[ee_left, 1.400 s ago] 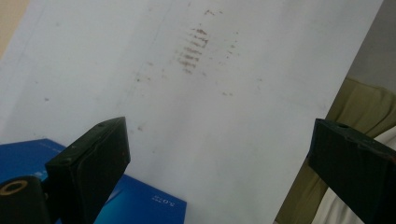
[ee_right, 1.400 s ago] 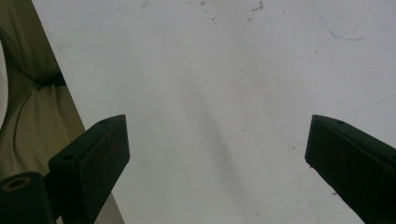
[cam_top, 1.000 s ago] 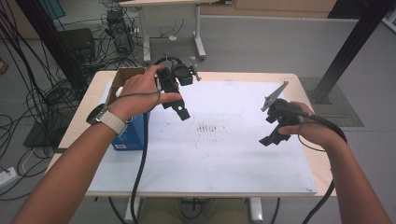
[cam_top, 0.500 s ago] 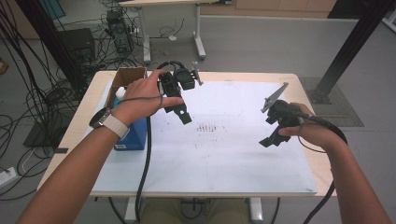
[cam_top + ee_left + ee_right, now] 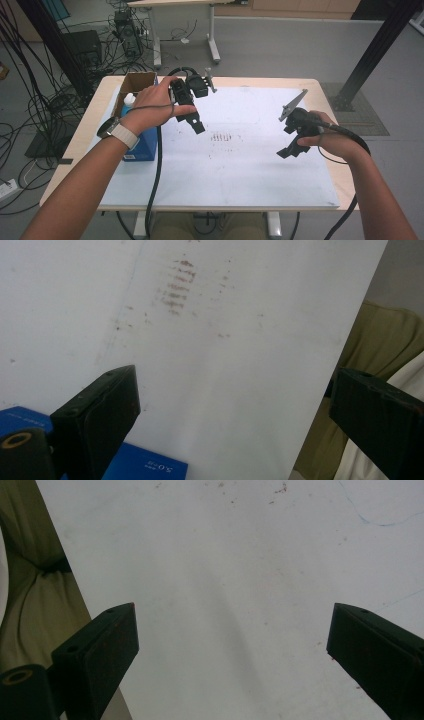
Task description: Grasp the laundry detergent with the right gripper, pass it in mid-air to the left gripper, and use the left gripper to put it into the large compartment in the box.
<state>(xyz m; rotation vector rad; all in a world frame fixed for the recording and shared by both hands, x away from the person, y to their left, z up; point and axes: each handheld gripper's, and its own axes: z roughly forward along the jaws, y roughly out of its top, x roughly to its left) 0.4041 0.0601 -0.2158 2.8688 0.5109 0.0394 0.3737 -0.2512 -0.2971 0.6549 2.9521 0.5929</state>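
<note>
My left gripper [image 5: 195,125] is held in a hand over the left half of a white sheet [image 5: 240,165], its black jaws pointing down toward the person. In the left gripper view my left gripper [image 5: 240,405] is open wide, with only the sheet [image 5: 225,340] between the fingers. My right gripper [image 5: 291,150] hangs over the sheet's right part. In the right gripper view my right gripper [image 5: 232,650] is open too, nothing between its fingers, bare sheet [image 5: 240,570] below.
A blue box [image 5: 142,145] lies at the sheet's left edge, under the left wrist; its corner [image 5: 150,467] shows by the left jaw. Behind it stands an open cardboard box [image 5: 135,82] with a white bottle [image 5: 128,100]. Faint brown smudges [image 5: 222,137] mark the sheet's middle.
The left hand has brought its gripper a little nearer the person and lower over the sheet. The right gripper has hardly moved. Both stay open.
</note>
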